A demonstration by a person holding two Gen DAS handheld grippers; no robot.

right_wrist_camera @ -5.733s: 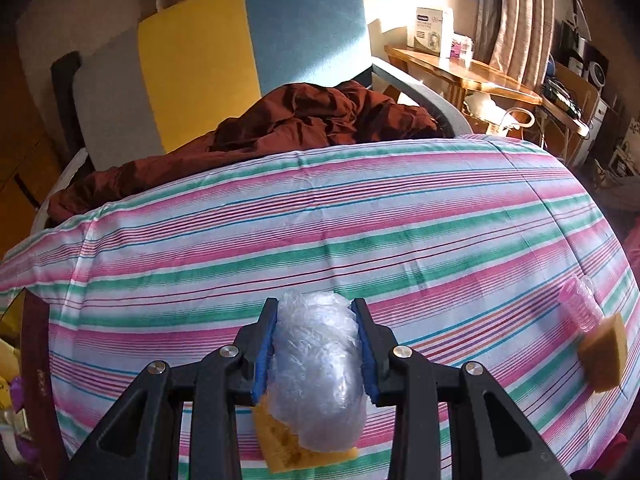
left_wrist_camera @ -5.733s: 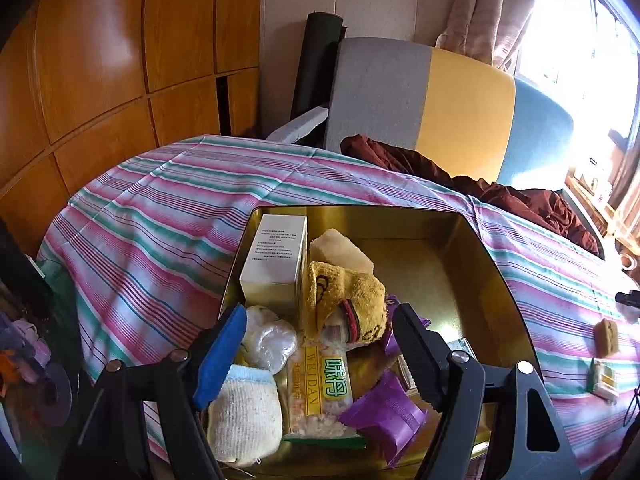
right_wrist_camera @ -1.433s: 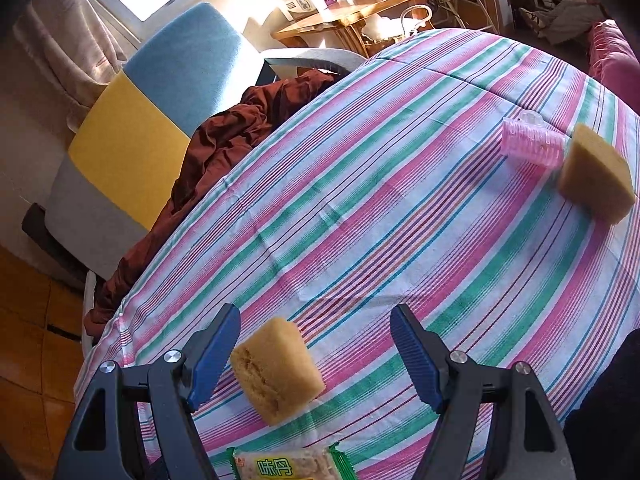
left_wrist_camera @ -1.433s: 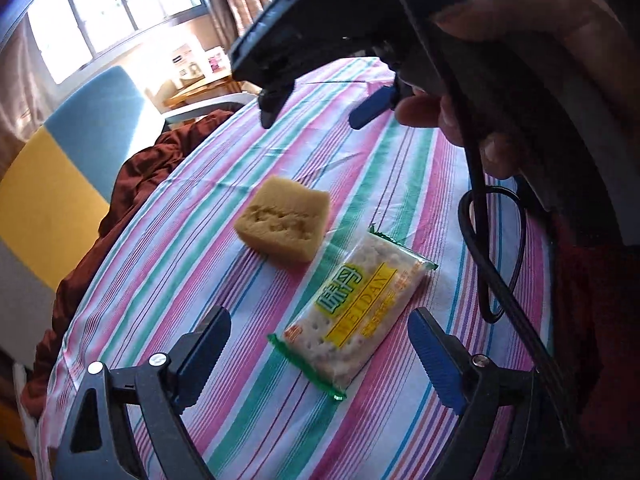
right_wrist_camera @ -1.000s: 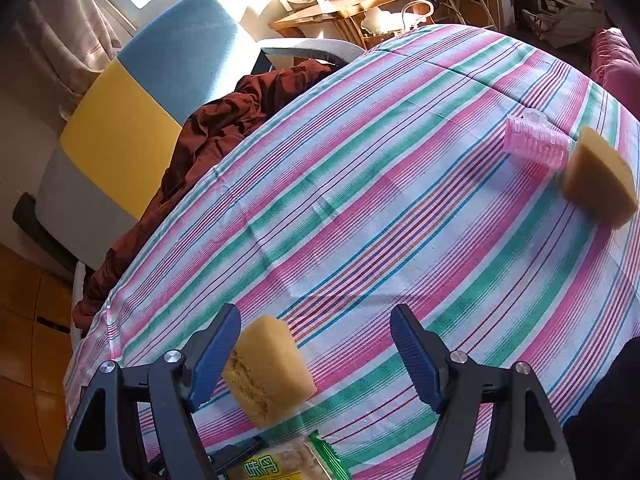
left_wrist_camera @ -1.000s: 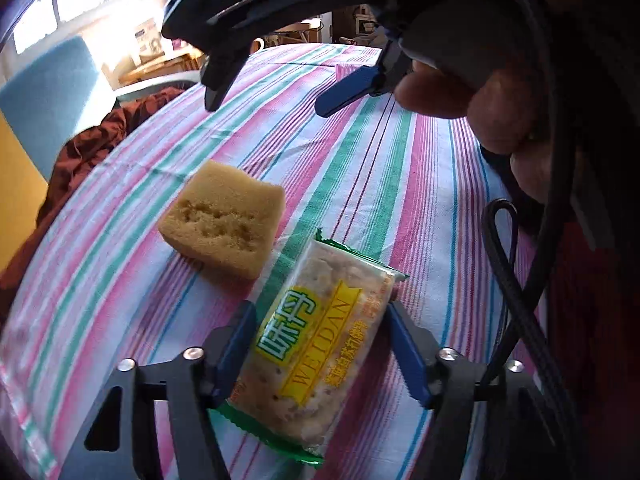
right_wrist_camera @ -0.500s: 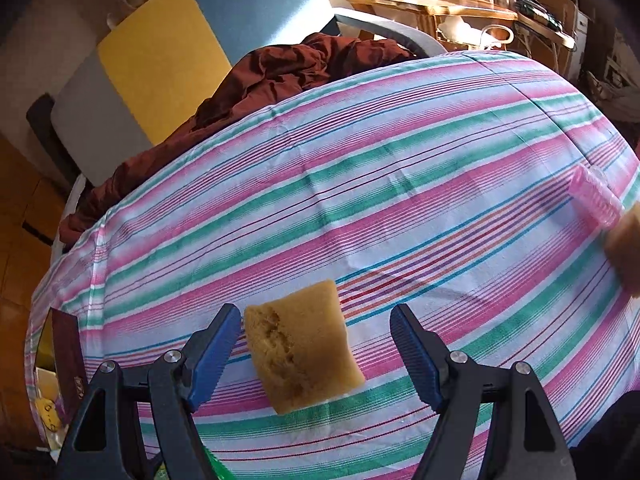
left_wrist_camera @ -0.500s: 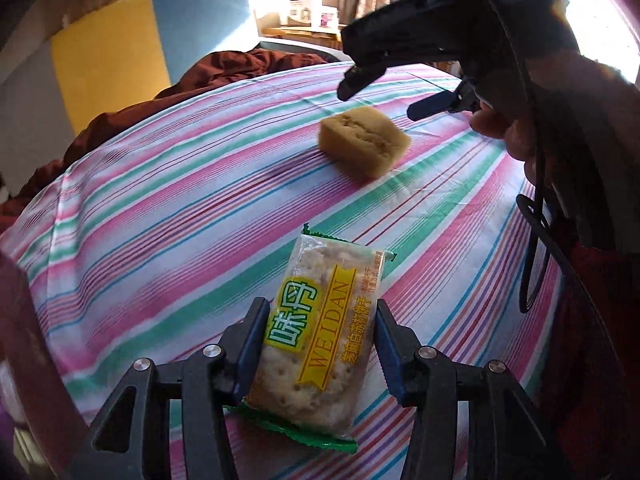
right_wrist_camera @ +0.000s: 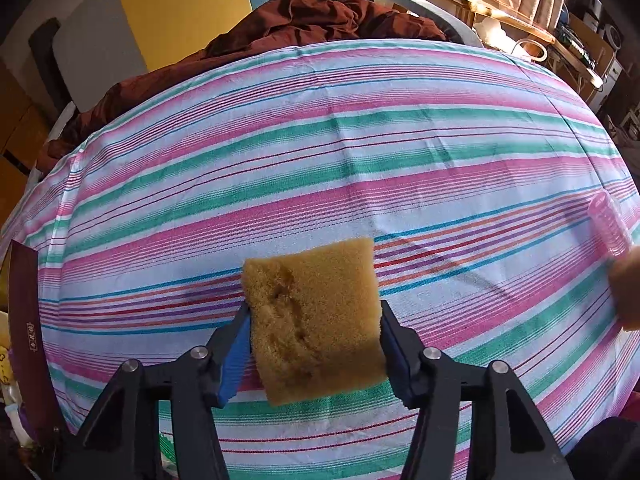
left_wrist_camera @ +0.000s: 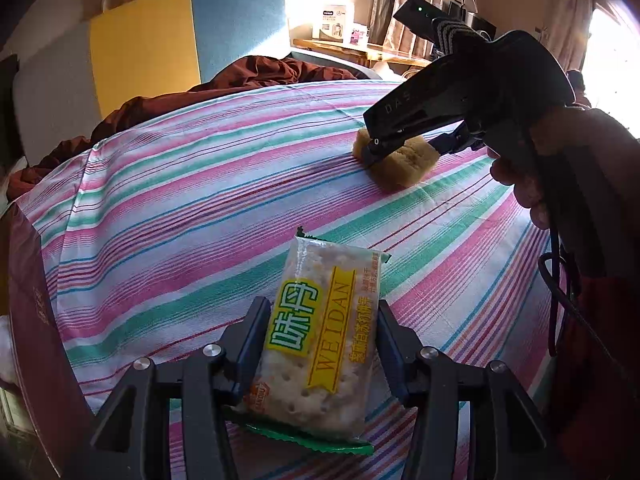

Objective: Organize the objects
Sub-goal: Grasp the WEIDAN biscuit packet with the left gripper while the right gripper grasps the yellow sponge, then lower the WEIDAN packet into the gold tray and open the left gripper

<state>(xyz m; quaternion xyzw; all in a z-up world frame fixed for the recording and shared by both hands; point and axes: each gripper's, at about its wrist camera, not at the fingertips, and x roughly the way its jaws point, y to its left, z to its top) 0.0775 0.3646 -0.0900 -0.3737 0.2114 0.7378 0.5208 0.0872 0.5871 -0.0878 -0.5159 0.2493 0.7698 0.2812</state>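
My left gripper [left_wrist_camera: 322, 344] is shut on a cracker packet [left_wrist_camera: 320, 340], clear with a yellow and green label, and holds it over the striped tablecloth [left_wrist_camera: 192, 208]. My right gripper [right_wrist_camera: 314, 344] is closed around a yellow-brown sponge [right_wrist_camera: 316, 320]; both pads touch its sides. In the left wrist view the same sponge [left_wrist_camera: 404, 160] shows between the right gripper's fingers [left_wrist_camera: 440, 146], on the cloth at the far right.
A dark red box edge [right_wrist_camera: 28, 340] stands at the left of the table. A pink ribbed roller [right_wrist_camera: 608, 230] and another sponge [right_wrist_camera: 626, 292] lie at the right edge. A chair with brown cloth [right_wrist_camera: 320, 16] stands behind the table.
My right gripper has closed onto the sponge, which lay between open jaws half a second ago. My left gripper keeps holding the cracker packet and has lifted it slightly.
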